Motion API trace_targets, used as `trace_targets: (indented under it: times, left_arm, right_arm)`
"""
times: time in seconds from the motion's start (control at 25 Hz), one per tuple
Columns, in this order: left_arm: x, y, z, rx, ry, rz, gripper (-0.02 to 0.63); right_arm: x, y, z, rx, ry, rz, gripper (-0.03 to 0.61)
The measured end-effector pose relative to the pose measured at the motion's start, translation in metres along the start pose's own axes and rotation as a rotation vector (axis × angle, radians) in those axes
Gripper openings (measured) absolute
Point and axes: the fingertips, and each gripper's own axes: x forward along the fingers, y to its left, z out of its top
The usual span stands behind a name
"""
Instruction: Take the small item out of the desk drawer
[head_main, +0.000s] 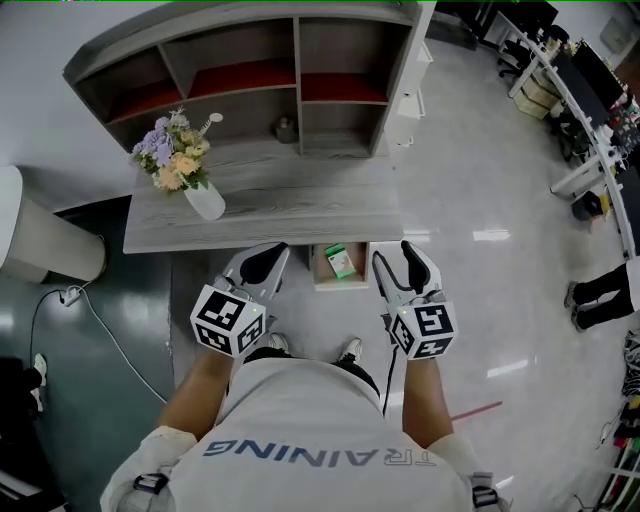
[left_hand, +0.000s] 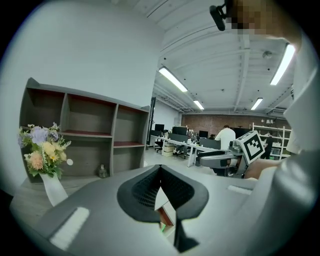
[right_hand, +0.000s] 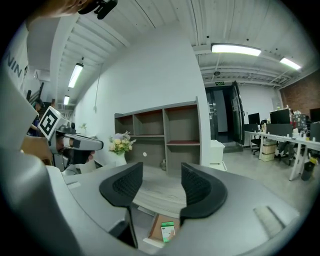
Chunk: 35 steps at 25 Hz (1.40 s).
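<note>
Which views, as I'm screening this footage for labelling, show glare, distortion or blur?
Head view: bright glare patches on the glossy floor, and the desk edge bows from wide-angle distortion. Left gripper view: dark round vignette, ceiling lights overexposed. Right gripper view: same vignette, a ceiling strip light blown out, yet the small green box in the drawer stays visible.

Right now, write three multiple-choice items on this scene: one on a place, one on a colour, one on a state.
1. The small green-and-white box lies:
A on a red shelf
B in the open wooden desk drawer
C on the desktop

2. The rounded vase holding the pastel flower bunch is:
A white
B black
C red

3. The right gripper is:
A shut on the box
B shut on the vase
C open and empty

Answers:
1. B, the box rests inside the pulled-out drawer.
2. A, the vase shows plain white.
3. C, its pads stand apart with nothing between.
</note>
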Motion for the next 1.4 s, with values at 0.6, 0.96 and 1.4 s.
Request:
trace_targets:
  times: [0.6,0.96,1.4]
  left_arm:
    - [0.003,-0.001,-0.012,-0.035,0.009,0.005,-0.002]
    - [0.003,0.013,-0.052,-0.084,0.082,0.063,-0.002]
    - [0.014,0.031,-0.123,-0.188,0.162,0.122,0.0]
  right_arm:
    - [0.014,0.003,-0.044,-0.047,0.158,0.015,0.493]
    - [0.044,-0.005,-0.15,0.003,0.383,-0.023,0.48]
    - [0.111,-0.013,-0.283,-0.02,0.553,-0.035,0.469]
